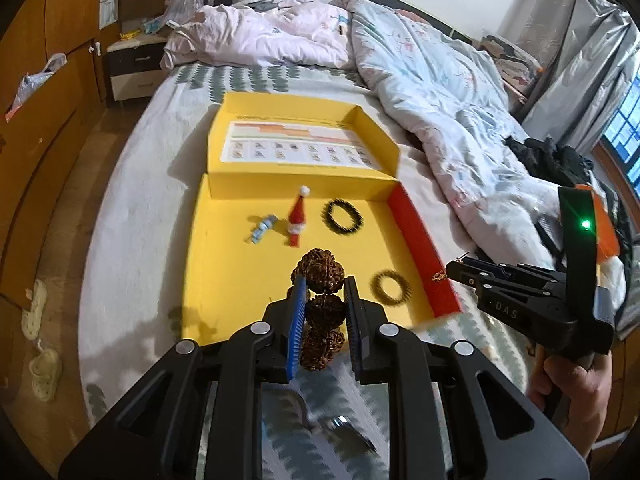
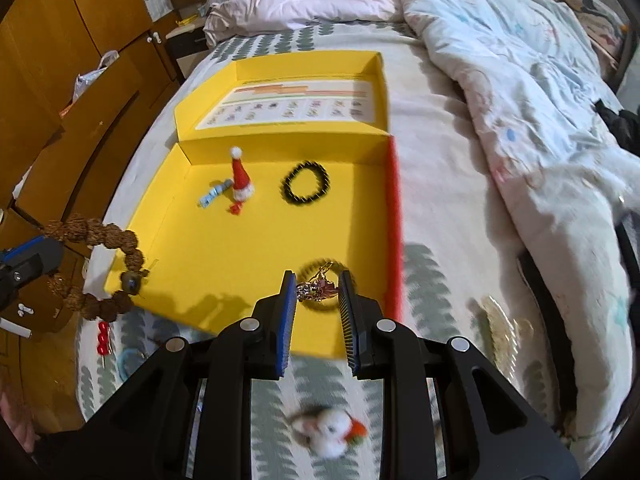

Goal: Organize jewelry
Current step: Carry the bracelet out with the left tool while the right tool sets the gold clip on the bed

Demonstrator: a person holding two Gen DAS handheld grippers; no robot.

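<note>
A yellow box [image 1: 224, 280] lies open on the bed. In it are a black bead bracelet [image 1: 342, 216], a second dark bracelet [image 1: 387, 287], a small Santa hat [image 1: 297, 216] and a pale blue trinket [image 1: 262, 230]. My left gripper [image 1: 325, 284] is shut on a bracelet of large brown knobbly beads [image 1: 322, 268], held above the box's near edge; its loop hangs from that gripper [image 2: 52, 248] in the right wrist view. My right gripper [image 2: 318, 280] is shut on a small gold and pink ornament [image 2: 314, 288] over the box's near right corner, by the red wall [image 2: 394, 220].
On the patterned sheet in front of the box lie a red bead pin [image 2: 103, 342], a blue hair tie [image 2: 128, 360], a blurred plush toy [image 2: 328, 432] and a shiny metal piece [image 1: 344, 428]. A rumpled duvet [image 1: 440, 100] lies to the right. Wooden wardrobes [image 1: 48, 120] stand left.
</note>
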